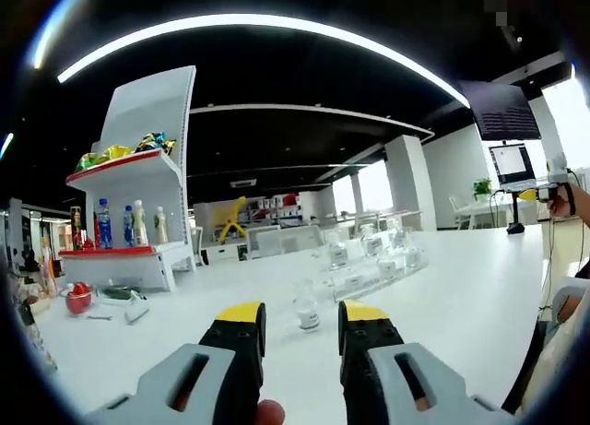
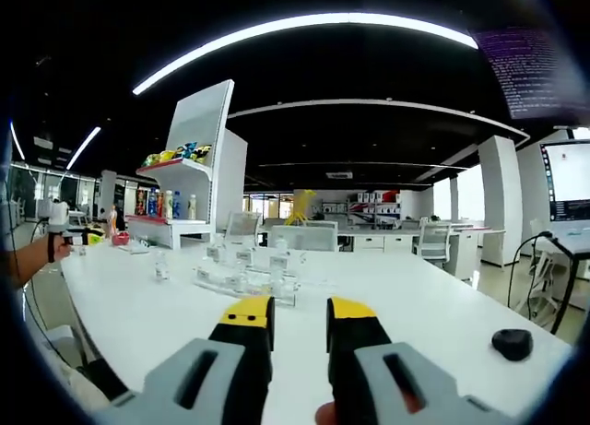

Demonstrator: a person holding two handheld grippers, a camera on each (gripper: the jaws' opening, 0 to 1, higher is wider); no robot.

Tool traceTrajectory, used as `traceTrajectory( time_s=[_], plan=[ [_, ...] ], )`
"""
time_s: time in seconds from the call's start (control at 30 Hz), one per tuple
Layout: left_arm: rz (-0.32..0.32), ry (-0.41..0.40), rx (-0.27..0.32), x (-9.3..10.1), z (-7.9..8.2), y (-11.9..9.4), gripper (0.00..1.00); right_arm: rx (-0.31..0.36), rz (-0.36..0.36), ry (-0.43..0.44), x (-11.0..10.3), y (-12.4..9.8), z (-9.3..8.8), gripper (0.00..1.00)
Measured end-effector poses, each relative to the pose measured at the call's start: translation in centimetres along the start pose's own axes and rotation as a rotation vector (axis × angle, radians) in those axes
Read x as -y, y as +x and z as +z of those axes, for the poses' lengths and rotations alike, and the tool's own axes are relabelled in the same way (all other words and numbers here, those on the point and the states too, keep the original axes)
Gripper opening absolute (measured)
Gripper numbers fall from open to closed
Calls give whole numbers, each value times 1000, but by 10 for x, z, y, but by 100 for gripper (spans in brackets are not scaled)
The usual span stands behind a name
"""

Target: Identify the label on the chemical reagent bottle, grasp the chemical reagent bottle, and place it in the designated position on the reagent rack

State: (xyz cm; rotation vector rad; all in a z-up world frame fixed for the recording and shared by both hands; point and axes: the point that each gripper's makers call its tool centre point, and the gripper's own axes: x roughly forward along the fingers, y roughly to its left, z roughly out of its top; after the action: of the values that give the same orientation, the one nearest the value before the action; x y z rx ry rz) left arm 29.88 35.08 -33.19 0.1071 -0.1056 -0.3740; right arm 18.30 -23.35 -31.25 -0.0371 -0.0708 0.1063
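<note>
The left gripper (image 1: 298,325) hovers with fingers released and nothing between them, lined up on a small clear reagent bottle (image 1: 306,312) standing alone on the white counter (image 1: 461,287), probably so its label can be read before a grasp. The clear reagent rack (image 1: 373,259) with its other bottles sits beyond at one o'clock. The right gripper (image 2: 300,322) also gapes empty, the rack (image 2: 244,276) at eleven o'clock.
</note>
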Motion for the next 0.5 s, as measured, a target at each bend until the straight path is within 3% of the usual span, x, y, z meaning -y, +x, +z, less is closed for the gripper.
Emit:
traceTrajectory(
  time_s=[0.5],
  plan=[
    [-23,-7,-24,3,-7,34,34,-16,-7,-54,15,-4,7,22]
  ],
)
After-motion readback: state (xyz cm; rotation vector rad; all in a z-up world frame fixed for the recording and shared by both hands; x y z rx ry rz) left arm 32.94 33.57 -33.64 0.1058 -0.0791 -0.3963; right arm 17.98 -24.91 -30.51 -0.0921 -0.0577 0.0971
